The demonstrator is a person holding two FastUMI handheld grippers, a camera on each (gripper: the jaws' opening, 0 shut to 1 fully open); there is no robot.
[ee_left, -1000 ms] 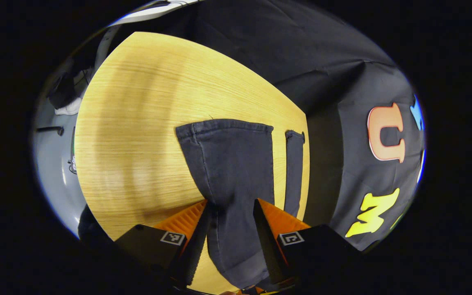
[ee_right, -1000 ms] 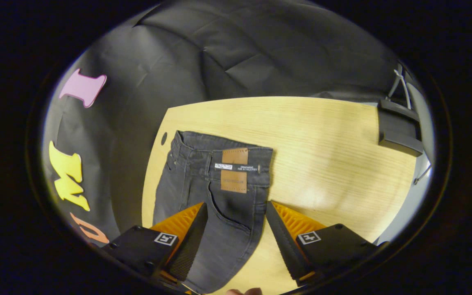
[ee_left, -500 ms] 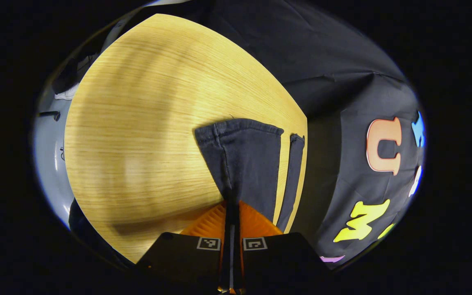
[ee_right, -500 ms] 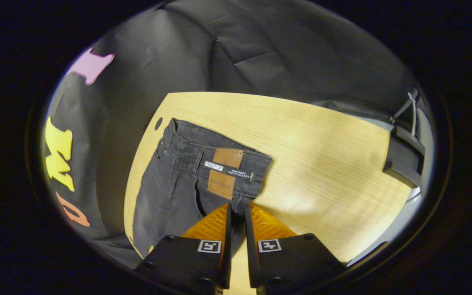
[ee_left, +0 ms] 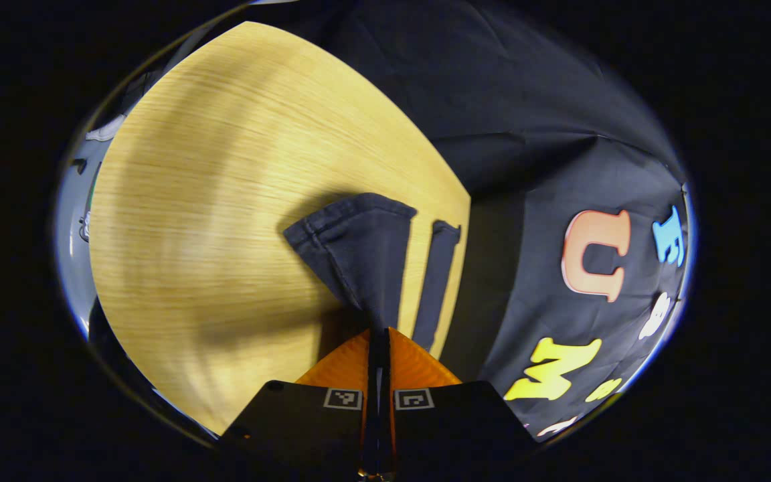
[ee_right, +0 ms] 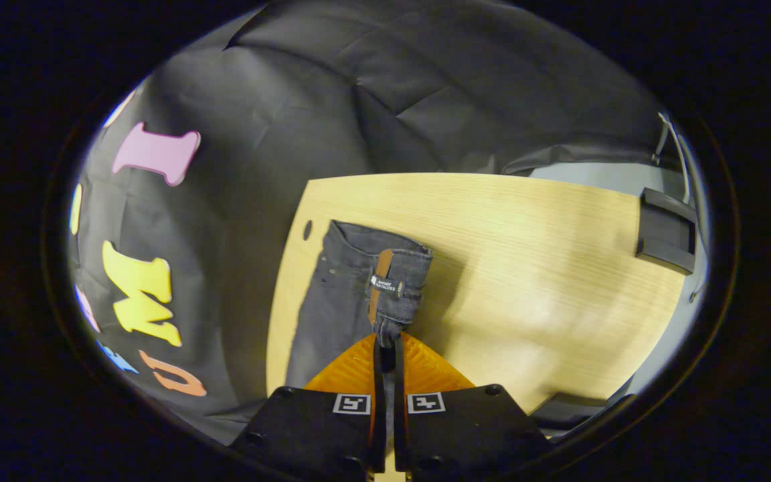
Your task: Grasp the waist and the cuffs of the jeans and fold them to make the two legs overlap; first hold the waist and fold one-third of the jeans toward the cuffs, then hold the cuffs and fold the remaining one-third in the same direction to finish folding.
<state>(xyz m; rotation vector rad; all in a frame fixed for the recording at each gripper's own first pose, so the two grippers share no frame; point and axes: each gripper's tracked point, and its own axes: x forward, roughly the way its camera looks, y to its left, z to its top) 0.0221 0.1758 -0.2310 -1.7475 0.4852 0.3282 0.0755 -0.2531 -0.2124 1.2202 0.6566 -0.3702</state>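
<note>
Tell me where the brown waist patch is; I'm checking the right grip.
In the right gripper view, the brown patch sits on the lifted jeans waist, just above the right gripper, over the wooden table.

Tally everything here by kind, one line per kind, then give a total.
Dark grey denim jeans: 1
Light wooden table: 1
Two-finger grippers, the left gripper and the right gripper, each with fingers clamped on the jeans: 2
Black box-shaped object by the table's far edge: 1
Total: 5
</note>
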